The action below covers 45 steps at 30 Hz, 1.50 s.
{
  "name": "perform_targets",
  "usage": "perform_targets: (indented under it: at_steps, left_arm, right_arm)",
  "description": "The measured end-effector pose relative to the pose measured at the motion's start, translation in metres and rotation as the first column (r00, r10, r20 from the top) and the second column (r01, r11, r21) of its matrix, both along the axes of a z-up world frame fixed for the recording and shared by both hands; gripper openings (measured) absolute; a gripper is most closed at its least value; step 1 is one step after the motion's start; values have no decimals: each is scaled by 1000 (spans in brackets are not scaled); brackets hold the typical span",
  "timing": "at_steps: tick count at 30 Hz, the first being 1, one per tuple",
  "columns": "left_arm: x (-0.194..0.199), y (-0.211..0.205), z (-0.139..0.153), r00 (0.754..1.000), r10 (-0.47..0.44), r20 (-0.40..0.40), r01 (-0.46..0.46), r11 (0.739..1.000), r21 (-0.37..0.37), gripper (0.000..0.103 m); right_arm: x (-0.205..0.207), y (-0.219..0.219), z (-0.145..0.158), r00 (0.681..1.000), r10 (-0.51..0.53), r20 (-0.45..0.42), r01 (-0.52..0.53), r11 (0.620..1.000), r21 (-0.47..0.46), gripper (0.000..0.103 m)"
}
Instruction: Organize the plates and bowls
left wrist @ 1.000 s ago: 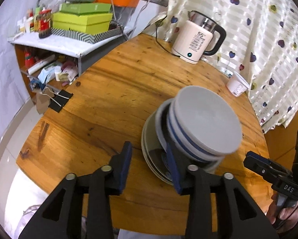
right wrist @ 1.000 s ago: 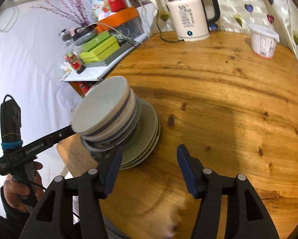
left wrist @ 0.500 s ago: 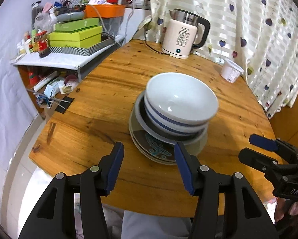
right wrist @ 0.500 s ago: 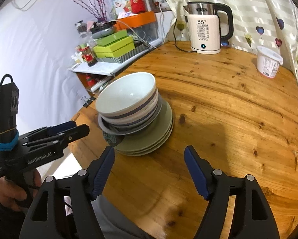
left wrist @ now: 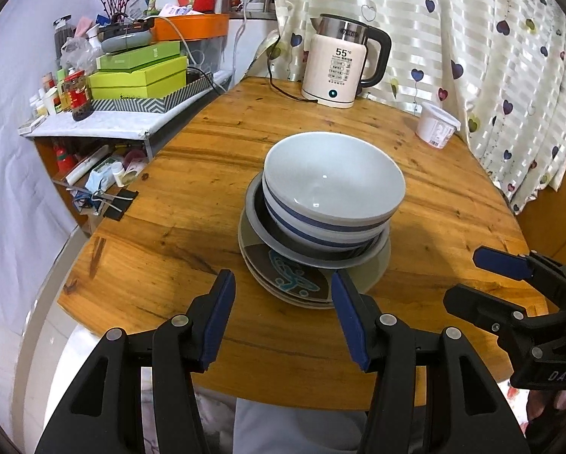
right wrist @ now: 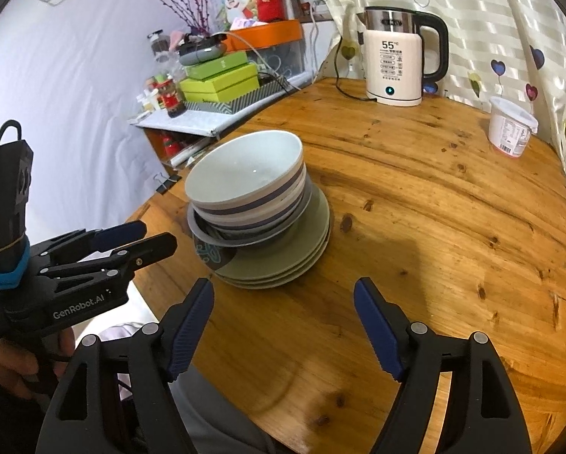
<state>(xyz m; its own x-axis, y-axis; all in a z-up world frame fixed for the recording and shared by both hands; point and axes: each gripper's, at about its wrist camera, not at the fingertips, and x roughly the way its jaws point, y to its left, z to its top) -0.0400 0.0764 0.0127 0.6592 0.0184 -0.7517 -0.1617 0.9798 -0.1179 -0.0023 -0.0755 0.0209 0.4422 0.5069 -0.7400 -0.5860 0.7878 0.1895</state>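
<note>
A stack of crockery stands on the round wooden table (left wrist: 214,159). Nested white bowls with blue bands (left wrist: 332,189) (right wrist: 248,185) sit in a grey bowl on several plates (left wrist: 294,283) (right wrist: 283,261), one with a blue pattern. My left gripper (left wrist: 283,291) is open and empty, just short of the stack's near edge. My right gripper (right wrist: 283,295) is open and empty, close in front of the plates. Each gripper also shows in the other's view: the right one (left wrist: 483,280) at the stack's right, the left one (right wrist: 150,236) at its left.
A white electric kettle (left wrist: 339,72) with its cord stands at the table's far edge. A white plastic tub (left wrist: 436,125) stands by the heart-print curtain. A cluttered shelf with green boxes (left wrist: 143,75) is at the left. Binder clips (left wrist: 112,200) grip the table's left edge.
The bowl stack, tilted a second ago, now sits level on the plates. Both grippers have backed away from it and opened wider.
</note>
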Motion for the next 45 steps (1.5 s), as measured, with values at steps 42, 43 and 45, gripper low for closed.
perform_targets:
  at_steps: [42, 43, 45]
  left_arm:
    - [14, -5, -23, 997, -4, -81, 4, 1000, -1, 54]
    - [14, -5, -23, 997, -4, -81, 4, 1000, -2, 54]
    - [15, -5, -23, 997, -5, -82, 5, 1000, -4, 54]
  right_arm:
    - [5, 12, -18, 999, 28, -43, -28, 999, -20, 78]
    - [5, 12, -18, 999, 27, -44, -28, 999, -20, 78]
    - [5, 13, -19, 999, 28, -45, -29, 999, -22, 78]
